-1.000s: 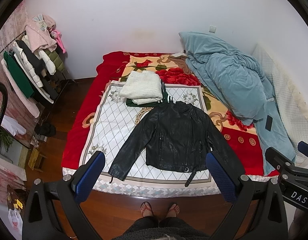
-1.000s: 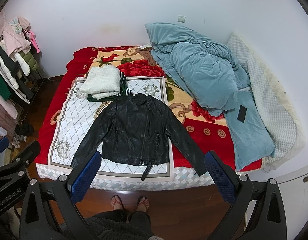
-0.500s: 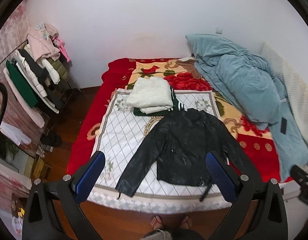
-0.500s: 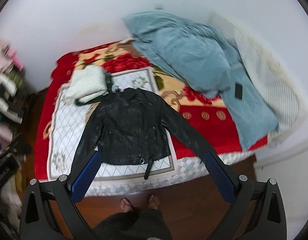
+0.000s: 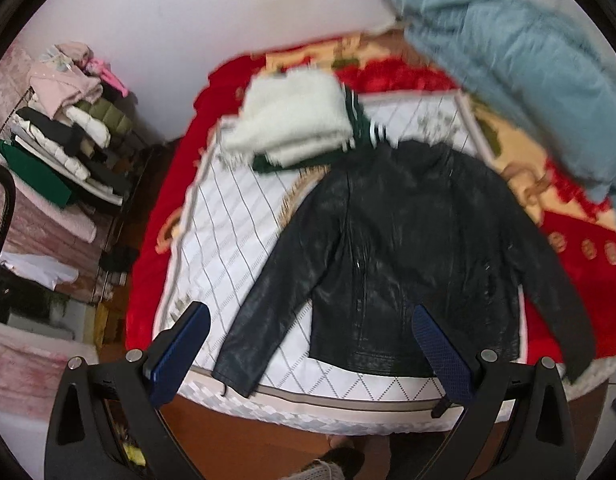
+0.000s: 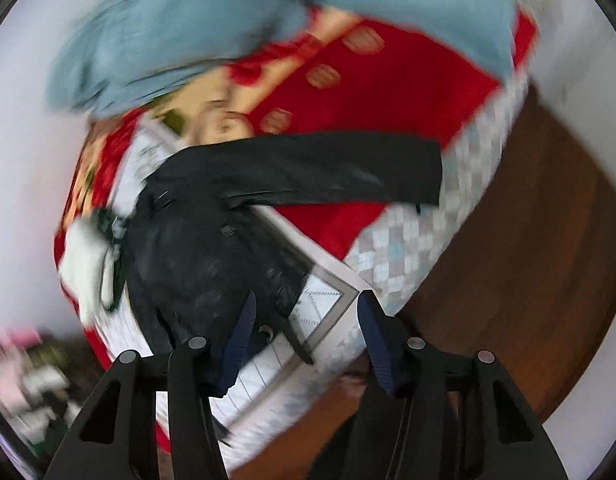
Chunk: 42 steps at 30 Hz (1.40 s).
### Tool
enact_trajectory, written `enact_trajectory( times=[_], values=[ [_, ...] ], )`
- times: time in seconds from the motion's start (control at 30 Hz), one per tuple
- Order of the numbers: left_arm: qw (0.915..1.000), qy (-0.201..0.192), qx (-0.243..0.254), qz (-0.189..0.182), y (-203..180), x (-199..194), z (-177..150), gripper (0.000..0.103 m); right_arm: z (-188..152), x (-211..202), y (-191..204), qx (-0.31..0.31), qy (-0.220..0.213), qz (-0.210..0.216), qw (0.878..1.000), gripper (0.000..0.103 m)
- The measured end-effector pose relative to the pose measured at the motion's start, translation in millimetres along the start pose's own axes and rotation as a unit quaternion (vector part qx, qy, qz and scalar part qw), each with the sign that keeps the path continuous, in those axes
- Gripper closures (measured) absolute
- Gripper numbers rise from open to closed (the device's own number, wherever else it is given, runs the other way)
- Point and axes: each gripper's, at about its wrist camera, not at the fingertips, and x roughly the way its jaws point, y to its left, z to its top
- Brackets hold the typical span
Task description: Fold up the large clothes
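Jacket [image 5: 408, 248] lies flat on the bed [image 5: 235, 216], sleeves spread, unfolded. Approach step. Left gripper [image 5: 312, 340] wide open, empty, over the near sleeve; right gripper [image 6: 303, 332] part open, empty, rolled toward the other sleeve. Next: pinch cuffs, fold inward. Versus earlier: both closer, right jaws narrower.

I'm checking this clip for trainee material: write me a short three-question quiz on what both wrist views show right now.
1. True or false: the black jacket lies spread flat on the bed.
2. What lies folded just beyond the jacket's collar? A) white sweater B) jeans C) towel
3. Fill in: the left gripper and the right gripper are both ____ and hold nothing.

Key: 1 true; 2 A, the white sweater; 3 open.
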Motion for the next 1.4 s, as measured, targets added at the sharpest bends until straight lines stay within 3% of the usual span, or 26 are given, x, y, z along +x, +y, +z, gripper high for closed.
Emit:
enact_trajectory(
  times=[0.2, 0.3, 0.4, 0.47, 0.53, 0.63, 0.8, 0.83, 0.9, 0.93, 0.97, 1.1, 1.2, 1.23, 1.4],
  values=[
    [0.9957, 0.086, 0.031, 0.011, -73, 92, -6, 0.000, 52, 156, -93, 0.136, 0.065, 0.059, 0.987, 0.045],
    [0.9928, 0.110, 0.044, 0.018, -103, 127, -8, 0.000, 66, 224, -129, 0.204, 0.071, 0.085, 0.973, 0.042],
    [0.9905, 0.124, 0.054, 0.024, -132, 160, -10, 0.000, 76, 273, -163, 0.284, 0.056, 0.122, 0.949, 0.042],
    [0.9896, 0.130, 0.058, 0.021, -146, 176, -10, 0.000, 80, 272, -174, 0.320, 0.005, 0.145, 0.936, 0.047],
    [0.9896, 0.129, 0.062, 0.011, -159, 187, -9, 0.000, 81, 258, -171, 0.320, -0.035, 0.151, 0.935, 0.053],
    [0.9892, 0.129, 0.070, -0.005, -175, 201, -8, 0.000, 82, 253, -159, 0.309, -0.046, 0.150, 0.938, 0.053],
    [0.9889, 0.129, 0.072, -0.011, -191, 221, -9, 0.000, 88, 284, -153, 0.318, -0.038, 0.137, 0.938, 0.050],
    [0.9889, 0.129, 0.072, -0.010, -194, 223, -10, 0.000, 87, 284, -151, 0.320, -0.046, 0.131, 0.937, 0.053],
    [0.9889, 0.130, 0.071, -0.010, -196, 226, -10, 0.000, 87, 273, -144, 0.328, -0.078, 0.105, 0.936, 0.079],
    [0.9891, 0.129, 0.069, -0.013, -196, 227, -10, 0.000, 85, 266, -139, 0.327, -0.091, 0.091, 0.936, 0.086],
    [0.9894, 0.127, 0.069, -0.014, -197, 228, -9, 0.000, 85, 257, -135, 0.321, -0.101, 0.073, 0.939, 0.094],
    [0.9903, 0.114, 0.075, -0.025, -195, 227, -11, 0.000, 87, 217, -100, 0.261, -0.155, 0.022, 0.953, 0.100],
    [0.9905, 0.111, 0.072, -0.034, -191, 227, -10, 0.000, 96, 197, -77, 0.215, -0.182, 0.014, 0.959, 0.100],
    [0.9889, 0.127, 0.071, -0.031, -188, 228, -10, 0.000, 99, 192, -71, 0.206, -0.189, 0.017, 0.960, 0.100],
    [0.9899, 0.131, 0.046, -0.032, -165, 235, -5, 0.000, 108, 163, -19, 0.136, -0.217, 0.038, 0.966, 0.100]
  ],
)
